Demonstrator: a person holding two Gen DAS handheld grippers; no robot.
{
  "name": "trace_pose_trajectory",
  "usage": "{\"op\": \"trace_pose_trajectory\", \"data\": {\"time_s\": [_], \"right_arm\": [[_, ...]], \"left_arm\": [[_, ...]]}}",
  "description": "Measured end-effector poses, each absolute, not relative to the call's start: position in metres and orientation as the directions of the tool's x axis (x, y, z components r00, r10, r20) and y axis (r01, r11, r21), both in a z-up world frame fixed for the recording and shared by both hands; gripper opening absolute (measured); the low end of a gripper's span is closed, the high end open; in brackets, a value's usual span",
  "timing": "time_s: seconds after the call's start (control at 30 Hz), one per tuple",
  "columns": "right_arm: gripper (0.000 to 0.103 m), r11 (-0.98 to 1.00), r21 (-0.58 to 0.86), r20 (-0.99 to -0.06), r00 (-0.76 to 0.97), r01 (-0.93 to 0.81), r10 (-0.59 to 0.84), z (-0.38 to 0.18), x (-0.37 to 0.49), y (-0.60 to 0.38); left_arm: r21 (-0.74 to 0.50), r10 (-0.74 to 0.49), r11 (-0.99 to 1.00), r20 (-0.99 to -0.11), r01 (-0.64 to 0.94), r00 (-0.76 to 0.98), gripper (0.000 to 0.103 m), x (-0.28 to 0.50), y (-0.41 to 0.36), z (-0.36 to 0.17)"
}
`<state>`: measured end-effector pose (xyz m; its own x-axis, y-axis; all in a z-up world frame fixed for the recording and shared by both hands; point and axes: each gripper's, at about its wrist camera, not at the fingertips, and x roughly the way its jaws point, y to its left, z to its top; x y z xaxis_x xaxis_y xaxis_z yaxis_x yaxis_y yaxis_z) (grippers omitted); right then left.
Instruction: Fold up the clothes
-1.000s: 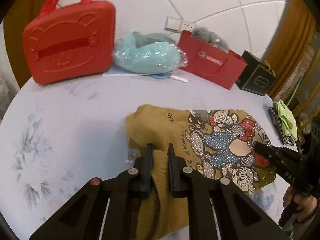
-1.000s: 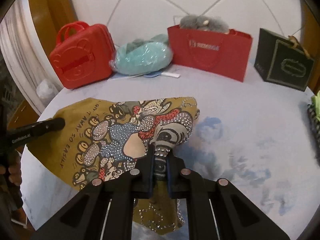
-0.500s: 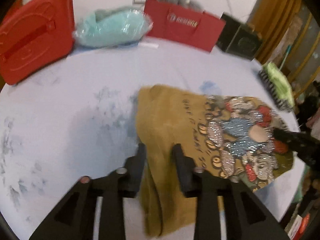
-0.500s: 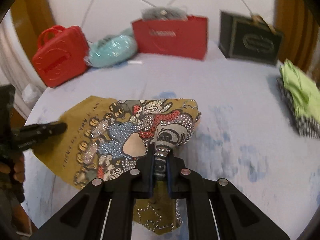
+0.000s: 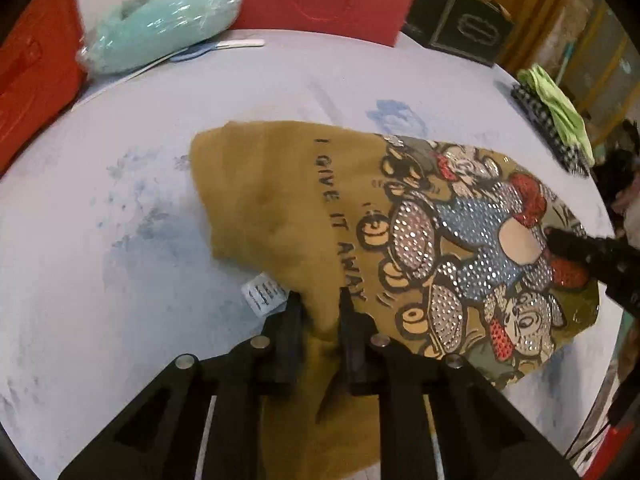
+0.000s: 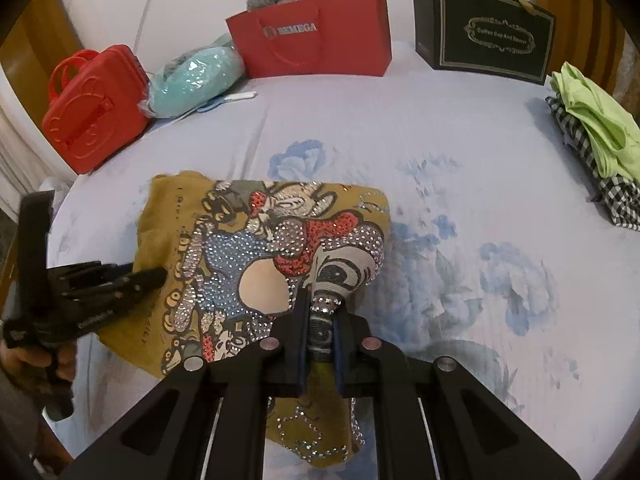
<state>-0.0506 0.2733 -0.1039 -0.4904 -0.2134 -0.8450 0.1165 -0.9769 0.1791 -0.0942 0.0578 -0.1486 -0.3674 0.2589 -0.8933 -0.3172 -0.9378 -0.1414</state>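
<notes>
**Mustard top partly folded, both grippers on its near hem**

The mustard top point(image 6: 260, 256) lies mid-frame on the floral sheet point(image 6: 460, 152), already narrowed; further folds seem left. The left gripper point(image 5: 320, 304) sits narrowly over plain fabric, grip uncertain; the right gripper point(image 6: 322, 320) pinches the rhinestone edge. Bare sheet spreads right; folded clothes point(image 6: 592, 136) occupy the far right.

Soft, even indoor light is seen throughout, edges are bent by fisheye distortion, and the left view is motion-blurred.
</notes>
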Motion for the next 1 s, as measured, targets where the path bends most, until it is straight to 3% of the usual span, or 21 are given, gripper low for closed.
{"op": "trace_pose_trajectory", "data": {"time_s": [0.13,0.63,1.0], "right_arm": [[0.009,-0.978,0.178,-0.847,-0.489,0.109,-0.209,-0.108,-0.051,0.278],[0.009,-0.984,-0.005,-0.705,-0.699,0.176,-0.121,-0.011,-0.021,0.272],[0.009,-0.988,-0.098,-0.646,-0.762,0.122,-0.030,0.040,-0.013,0.312]], "left_arm": [[-0.251,0.331,-0.933,-0.878,-0.257,-0.346,0.012,-0.098,0.040,-0.151],[-0.207,0.389,-0.907,-0.743,-0.366,-0.545,0.012,-0.066,0.052,-0.032],[-0.212,0.444,-0.877,-0.701,-0.431,-0.559,0.012,-0.072,0.115,0.000]]}}
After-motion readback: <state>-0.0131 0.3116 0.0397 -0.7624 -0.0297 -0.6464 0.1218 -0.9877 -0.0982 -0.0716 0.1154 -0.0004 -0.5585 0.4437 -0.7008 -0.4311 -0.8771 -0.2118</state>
